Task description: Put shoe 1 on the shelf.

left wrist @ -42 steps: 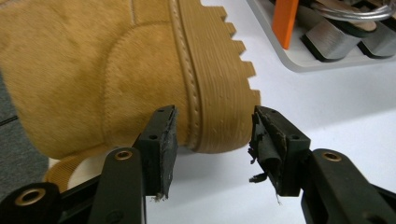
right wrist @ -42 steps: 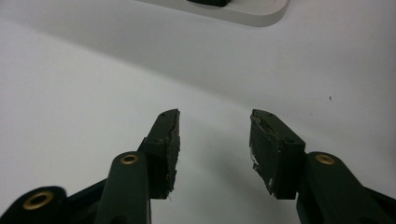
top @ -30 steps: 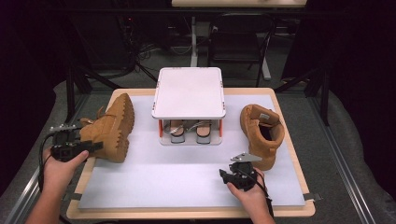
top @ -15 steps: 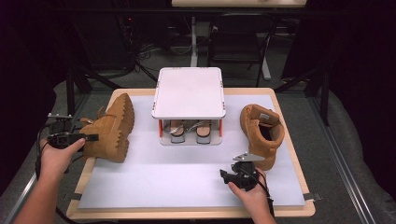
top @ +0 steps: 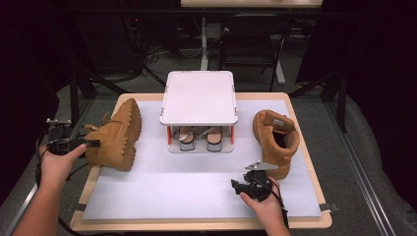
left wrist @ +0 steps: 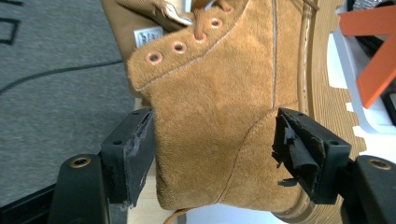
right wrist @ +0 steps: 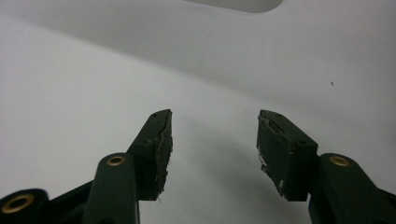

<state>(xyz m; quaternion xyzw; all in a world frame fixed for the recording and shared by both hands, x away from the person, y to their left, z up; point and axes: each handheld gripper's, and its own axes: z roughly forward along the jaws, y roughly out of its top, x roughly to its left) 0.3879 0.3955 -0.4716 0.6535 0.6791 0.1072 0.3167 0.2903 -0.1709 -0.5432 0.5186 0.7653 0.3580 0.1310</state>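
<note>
Since the earlier frame, drawn back toward the table's left edge: the left gripper (top: 93, 143), jaws just opened, the left boot's (top: 115, 135) heel between the pads (left wrist: 133, 156) but no longer pressed. Right gripper (top: 238, 186) in the same place, jaws opened a little wider, nothing between them.

Largest, a wooden table (top: 307, 223) covered by a white mat (top: 187, 191). At its middle rear, a white two-tier rack (top: 199, 98) on orange legs, a pair of sandals (top: 196, 139) tucked beneath the top shelf. Left of the rack, the tan left boot lying on its side, lugged sole turned toward the rack, heel at the mat's left edge and framed by the parted jaws in the left gripper view (left wrist: 215, 154). Right of the rack, the right boot (top: 275, 140) standing upright, opening up. Just in front of it, the right gripper (right wrist: 212, 149) held low above the bare mat, jaws apart and empty.
</note>
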